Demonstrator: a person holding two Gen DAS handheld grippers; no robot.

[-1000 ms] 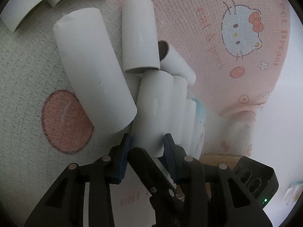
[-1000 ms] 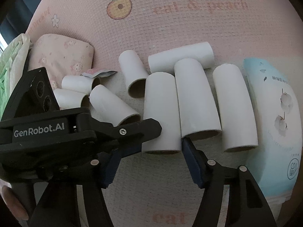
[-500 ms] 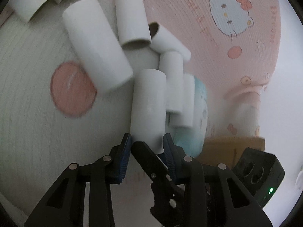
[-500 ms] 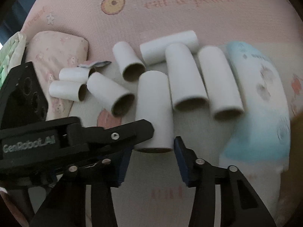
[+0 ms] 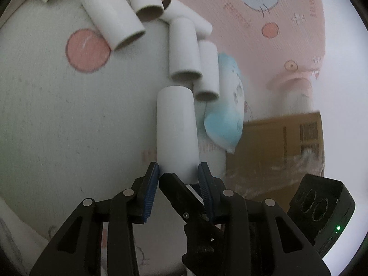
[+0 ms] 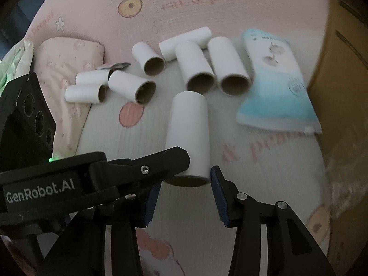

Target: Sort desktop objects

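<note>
While both pinch it, the white tube sits between each hand-held gripper's pads.

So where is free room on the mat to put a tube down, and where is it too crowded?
Free: the pale mat left of the pink dot, and the strip in front of the blue pack beside the cardboard box. Crowded: the loose tubes between the pink pillow and that pack.

- held tube in front of two side-by-side tubes
- tissue pack right of them
- cardboard box far right
- four tubes left
</note>
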